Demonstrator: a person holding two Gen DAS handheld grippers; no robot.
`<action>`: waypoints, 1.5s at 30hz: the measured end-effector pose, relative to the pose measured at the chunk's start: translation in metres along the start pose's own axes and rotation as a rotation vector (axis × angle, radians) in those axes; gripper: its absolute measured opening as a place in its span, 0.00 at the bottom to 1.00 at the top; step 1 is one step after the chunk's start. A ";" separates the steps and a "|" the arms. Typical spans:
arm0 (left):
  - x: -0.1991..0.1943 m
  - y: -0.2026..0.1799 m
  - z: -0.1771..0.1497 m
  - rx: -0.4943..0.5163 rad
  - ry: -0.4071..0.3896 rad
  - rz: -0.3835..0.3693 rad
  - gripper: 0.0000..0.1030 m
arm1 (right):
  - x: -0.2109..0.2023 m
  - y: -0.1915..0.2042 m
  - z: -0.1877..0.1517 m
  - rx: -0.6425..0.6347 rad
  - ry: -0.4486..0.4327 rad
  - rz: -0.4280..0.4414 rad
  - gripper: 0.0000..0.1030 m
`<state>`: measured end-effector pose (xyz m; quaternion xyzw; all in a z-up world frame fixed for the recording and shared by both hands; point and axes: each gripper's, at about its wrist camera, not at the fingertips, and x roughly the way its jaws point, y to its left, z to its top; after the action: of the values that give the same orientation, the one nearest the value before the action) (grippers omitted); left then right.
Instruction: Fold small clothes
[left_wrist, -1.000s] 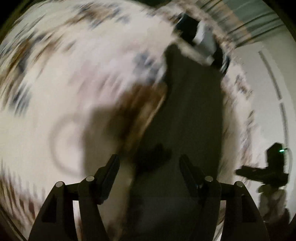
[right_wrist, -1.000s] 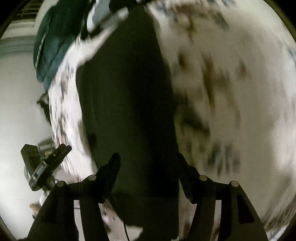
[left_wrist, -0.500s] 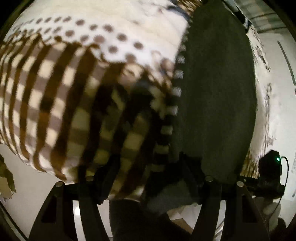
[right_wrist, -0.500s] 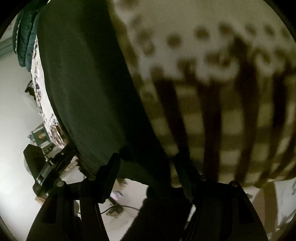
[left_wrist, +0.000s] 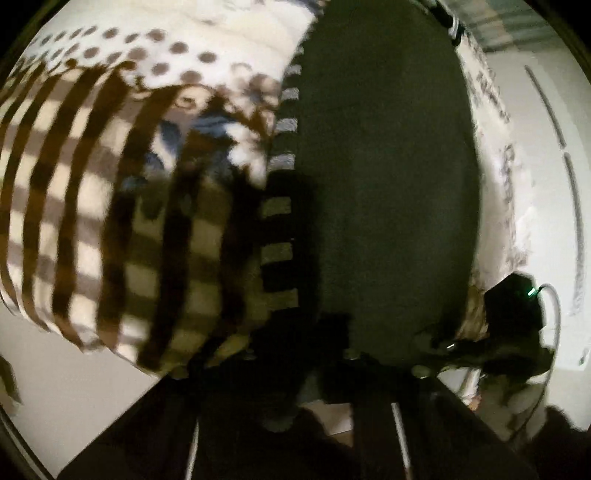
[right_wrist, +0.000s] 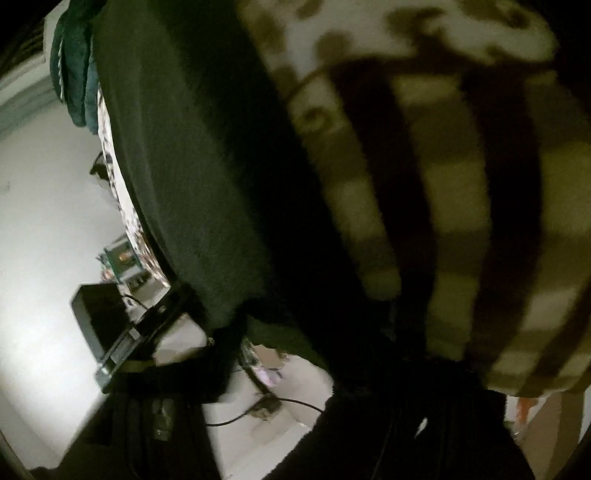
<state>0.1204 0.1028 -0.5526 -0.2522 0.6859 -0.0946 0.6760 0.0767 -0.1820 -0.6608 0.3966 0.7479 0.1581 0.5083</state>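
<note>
Hanging over the patterned bedspread (left_wrist: 92, 192) edge, dark garment (left_wrist: 380, 184); jaws' state unclear.

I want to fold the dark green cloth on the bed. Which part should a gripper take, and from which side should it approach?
Grip the near hem of the dark green cloth, which hangs at the edge of the patterned bedcover. Approach from the near side, fingers across the hem. There the fabric ends free, while the rest lies flat with nothing to pinch.

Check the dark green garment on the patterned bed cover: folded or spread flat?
Spread flat, apparently: the dark green garment lies as one long smooth panel on the patterned cover. Its near end is too dark to judge.
</note>
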 end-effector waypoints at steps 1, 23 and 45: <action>0.000 0.000 -0.002 -0.013 -0.004 -0.007 0.08 | 0.000 0.002 -0.004 -0.003 -0.010 0.007 0.16; -0.091 -0.077 0.177 -0.146 -0.246 -0.394 0.08 | -0.160 0.117 0.055 -0.107 -0.298 0.309 0.11; -0.002 -0.103 0.478 -0.269 -0.216 -0.533 0.56 | -0.217 0.209 0.403 0.064 -0.539 0.236 0.22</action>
<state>0.6085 0.1165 -0.5354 -0.5189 0.5262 -0.1495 0.6569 0.5601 -0.2800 -0.5642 0.5246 0.5392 0.0815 0.6538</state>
